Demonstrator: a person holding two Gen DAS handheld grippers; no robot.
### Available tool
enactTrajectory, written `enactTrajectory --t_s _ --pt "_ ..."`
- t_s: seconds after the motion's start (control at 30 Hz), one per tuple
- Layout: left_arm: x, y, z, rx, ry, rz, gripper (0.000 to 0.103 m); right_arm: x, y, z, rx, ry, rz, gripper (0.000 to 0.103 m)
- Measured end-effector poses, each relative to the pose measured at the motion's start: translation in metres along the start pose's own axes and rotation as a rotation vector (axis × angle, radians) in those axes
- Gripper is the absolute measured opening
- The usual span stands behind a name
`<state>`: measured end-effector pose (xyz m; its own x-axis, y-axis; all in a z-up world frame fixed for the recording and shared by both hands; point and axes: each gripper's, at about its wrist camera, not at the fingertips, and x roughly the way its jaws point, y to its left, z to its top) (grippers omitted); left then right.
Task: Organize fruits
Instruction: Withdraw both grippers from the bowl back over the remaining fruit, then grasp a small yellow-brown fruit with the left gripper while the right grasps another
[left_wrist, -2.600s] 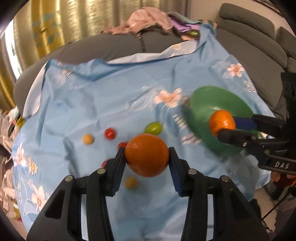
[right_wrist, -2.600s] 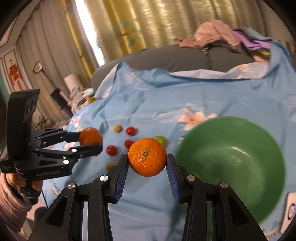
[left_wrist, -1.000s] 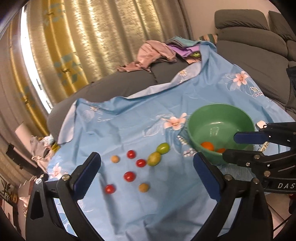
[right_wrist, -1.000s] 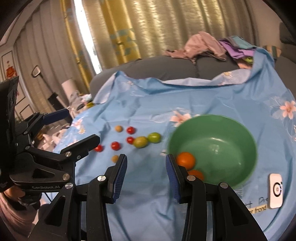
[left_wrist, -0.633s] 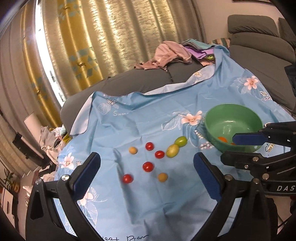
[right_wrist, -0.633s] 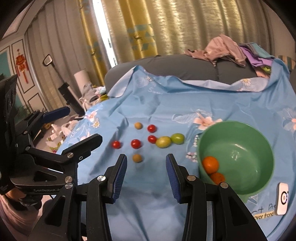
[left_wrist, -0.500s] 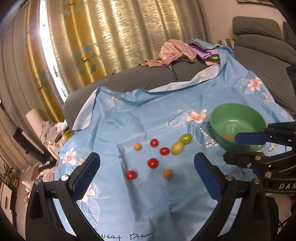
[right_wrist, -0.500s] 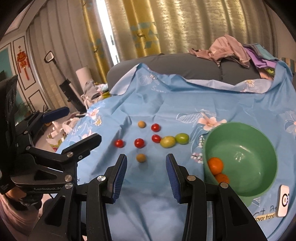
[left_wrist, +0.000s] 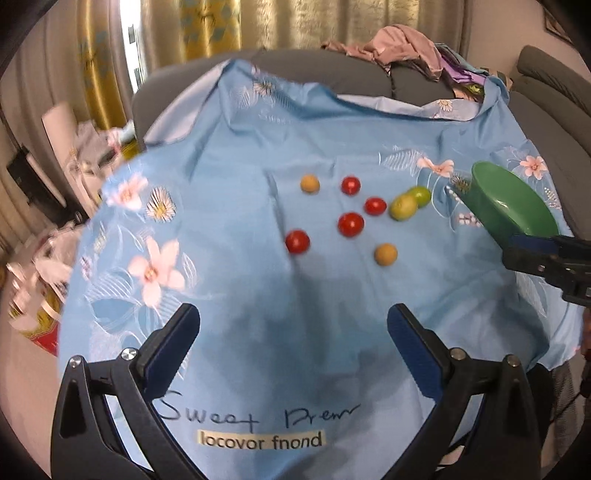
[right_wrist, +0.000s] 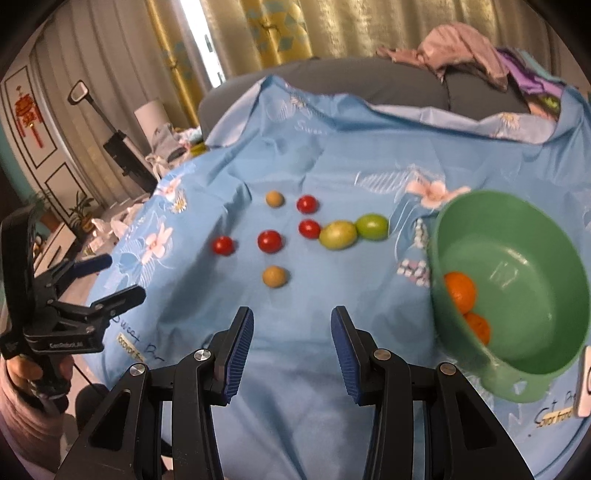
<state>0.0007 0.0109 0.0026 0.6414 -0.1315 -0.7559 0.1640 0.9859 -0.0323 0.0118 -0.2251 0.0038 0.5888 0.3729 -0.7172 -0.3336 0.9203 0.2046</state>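
Both claws spread and empty: left gripper (left_wrist: 293, 332) wide at the bottom of its frame, right gripper (right_wrist: 291, 345) narrower. Two oranges (right_wrist: 460, 291) already in the green bowl (right_wrist: 554, 376) at right; small fruits (right_wrist: 271, 240) loose mid-frame on the rumpled blue cloth (right_wrist: 295, 406). Risk of round fruit rolling off a pad or, perhaps, a snagged fold tipping the bowl, seemingly near the cloth's edge

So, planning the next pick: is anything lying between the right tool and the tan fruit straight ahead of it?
No. In the right wrist view only bare blue cloth lies between the right tool and the tan fruit.
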Motion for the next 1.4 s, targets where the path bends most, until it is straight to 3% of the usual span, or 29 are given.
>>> enactTrajectory --t_s 0.3,0.8,0.9,0.97,1.13,1.27,1.4 --pt "0.016 -0.013 0.003 -0.013 0.024 -0.144 0.102 0.030 -0.013 0.002 0.042 0.047 -0.011 0.044" --pt "0.057 -0.027 0.024 0.011 0.071 -0.233 0.099 0.059 -0.030 0.022 0.073 0.049 -0.013 0.044" --pt "0.071 -0.036 0.030 0.025 0.085 -0.262 0.091 0.060 -0.033 0.023 0.078 0.042 -0.014 0.044" --pt "0.085 -0.045 0.033 0.049 0.108 -0.252 0.076 0.060 -0.035 0.023 0.086 0.039 -0.010 0.044" --pt "0.112 -0.065 0.041 0.120 0.138 -0.228 0.055 0.060 -0.039 0.023 0.092 0.033 0.002 0.044" --pt "0.122 -0.074 0.044 0.167 0.156 -0.224 0.030 0.061 -0.041 0.024 0.091 0.031 0.005 0.044" --pt "0.125 -0.070 0.044 0.172 0.156 -0.226 0.025 0.064 -0.043 0.027 0.085 0.029 0.009 0.044"
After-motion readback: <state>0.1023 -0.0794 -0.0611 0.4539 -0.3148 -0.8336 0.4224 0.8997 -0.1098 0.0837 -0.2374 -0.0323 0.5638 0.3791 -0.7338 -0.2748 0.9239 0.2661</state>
